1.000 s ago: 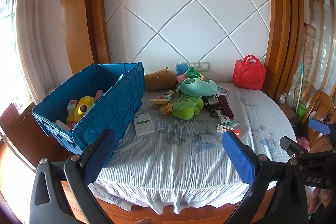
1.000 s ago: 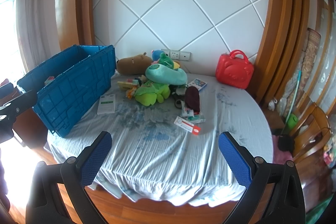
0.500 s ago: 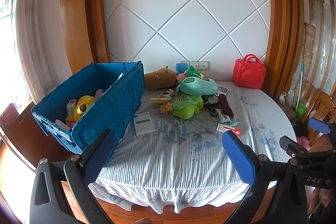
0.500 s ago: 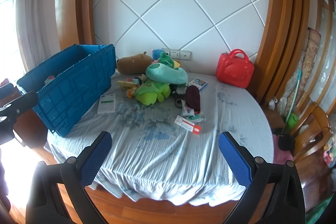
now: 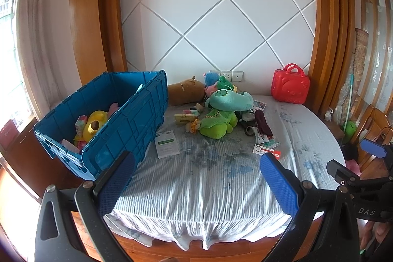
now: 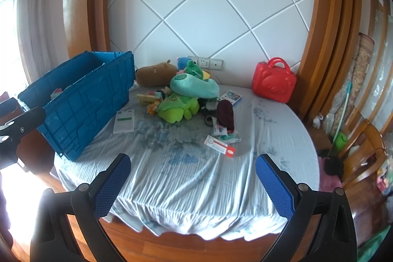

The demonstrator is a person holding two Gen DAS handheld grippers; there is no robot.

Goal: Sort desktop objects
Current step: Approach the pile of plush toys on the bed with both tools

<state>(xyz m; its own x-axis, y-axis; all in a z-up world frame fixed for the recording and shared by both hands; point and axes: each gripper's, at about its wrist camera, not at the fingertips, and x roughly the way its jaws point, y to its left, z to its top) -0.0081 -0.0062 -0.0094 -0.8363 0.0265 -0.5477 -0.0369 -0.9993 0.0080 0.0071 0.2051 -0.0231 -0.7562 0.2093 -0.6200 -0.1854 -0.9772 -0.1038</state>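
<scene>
Both grippers hang spread wide and empty at the near edge of your cloth-covered round table (image 5: 196, 188): left gripper (image 5: 196, 184), right gripper (image 6: 194, 184). Ahead of both lies the pile of toys topped by a teal plush cushion (image 5: 229, 100) over a green plush frog (image 5: 217, 123). The open blue plastic crate (image 5: 137, 119) sits ahead-left, closer to your left tool. A white-and-green leaflet (image 5: 167, 143), long axis pointing away from you, lies beside it. Compared with a second ago, almost nothing has shifted.
</scene>
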